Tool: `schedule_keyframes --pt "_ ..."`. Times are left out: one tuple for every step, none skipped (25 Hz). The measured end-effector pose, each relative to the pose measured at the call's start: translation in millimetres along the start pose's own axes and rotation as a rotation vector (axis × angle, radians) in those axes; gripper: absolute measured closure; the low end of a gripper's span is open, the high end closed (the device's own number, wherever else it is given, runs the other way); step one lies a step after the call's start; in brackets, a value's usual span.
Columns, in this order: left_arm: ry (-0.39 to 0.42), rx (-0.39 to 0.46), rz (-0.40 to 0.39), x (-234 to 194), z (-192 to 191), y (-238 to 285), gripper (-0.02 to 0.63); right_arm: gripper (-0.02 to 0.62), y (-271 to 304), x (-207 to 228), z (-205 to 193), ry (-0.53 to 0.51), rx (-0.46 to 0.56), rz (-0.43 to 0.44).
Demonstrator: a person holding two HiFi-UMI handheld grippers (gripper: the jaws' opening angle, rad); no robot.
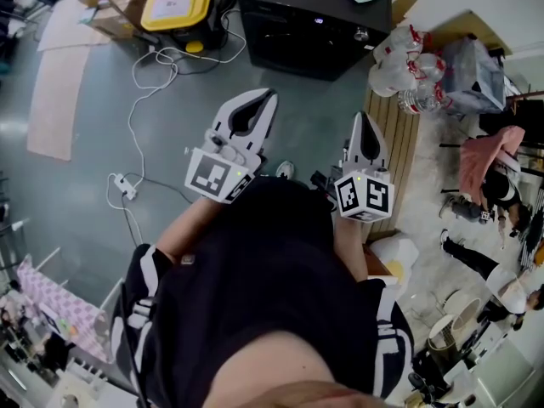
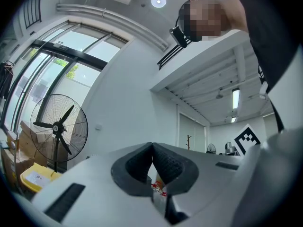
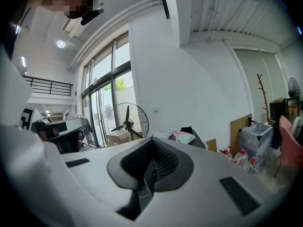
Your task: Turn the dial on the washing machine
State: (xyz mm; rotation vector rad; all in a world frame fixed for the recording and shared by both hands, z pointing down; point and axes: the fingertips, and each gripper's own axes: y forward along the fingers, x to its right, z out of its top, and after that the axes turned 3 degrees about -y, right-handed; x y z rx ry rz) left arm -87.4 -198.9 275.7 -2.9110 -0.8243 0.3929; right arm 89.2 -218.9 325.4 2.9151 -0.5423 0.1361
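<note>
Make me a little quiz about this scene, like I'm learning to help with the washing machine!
1. True or false: the right gripper is touching the washing machine.
2. Pick one: what is between the jaws of the left gripper? A) a sock B) a bottle C) nothing
3. Fill the gap: in the head view, the box to the left of the machine has a ____ lid.

Key: 1 false, it is held well short of the machine; 2 C, the jaws are shut with nothing in them; 3 yellow.
</note>
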Motion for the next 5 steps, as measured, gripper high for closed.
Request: schedule_keyframes --pt "-0.002 -0.001 0.001 0.8 0.4 -0.8 0.584 0.572 -0.9 -0.1 0.4 0.000 0.001 -0.001" --pt "-0.003 -0.001 0.001 1.7 0.9 -1.5 0.584 0.572 -2.2 -0.1 0.8 -0.001 0.001 -0.001" --pt "-0.004 -0.001 0.002 2.6 1.4 -2.1 0.584 0.572 -3.5 -0.1 1.2 -0.001 0.001 -0.002" --pt "-0.006 -0.001 0.002 3.5 1.8 -2.4 0.584 0.572 -4.7 0.1 1.5 -0.001 0.000 -0.003" --pt "-0.007 -0.002 0.003 4.4 2.2 -2.6 0.584 0.572 -5.8 0.3 1.9 -0.001 -0.001 -0.003"
